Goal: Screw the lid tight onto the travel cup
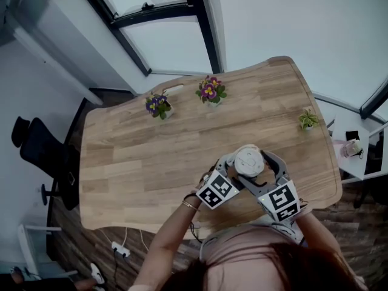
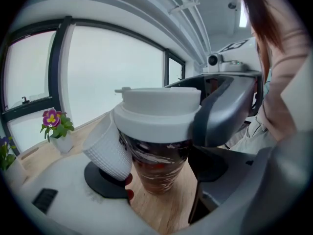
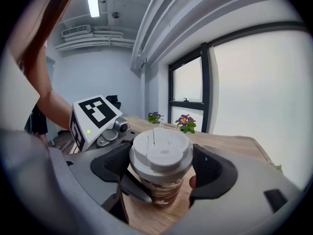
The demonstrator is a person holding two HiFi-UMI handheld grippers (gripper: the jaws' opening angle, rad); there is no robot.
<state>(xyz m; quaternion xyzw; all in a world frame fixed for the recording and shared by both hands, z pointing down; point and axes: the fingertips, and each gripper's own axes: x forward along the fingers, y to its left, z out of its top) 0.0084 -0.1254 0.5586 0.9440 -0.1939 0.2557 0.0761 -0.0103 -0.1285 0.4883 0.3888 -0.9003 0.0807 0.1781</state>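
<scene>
The travel cup (image 1: 247, 162) stands near the front edge of the wooden table (image 1: 139, 156). It has a brown marbled body (image 2: 159, 165) and a white lid (image 3: 160, 151) on top. My left gripper (image 2: 156, 168) is shut on the cup body, its white ribbed pad (image 2: 108, 153) pressed against the cup's left side. My right gripper (image 3: 162, 163) is shut on the lid, a dark jaw on either side of the rim. In the head view the left gripper (image 1: 236, 170) and the right gripper (image 1: 260, 168) meet at the cup.
At the table's far side stand two potted flowers (image 1: 159, 105) (image 1: 210, 91), with a small green plant (image 1: 308, 120) at the right edge. A black chair (image 1: 42, 153) is to the left and a white side table (image 1: 351, 147) to the right.
</scene>
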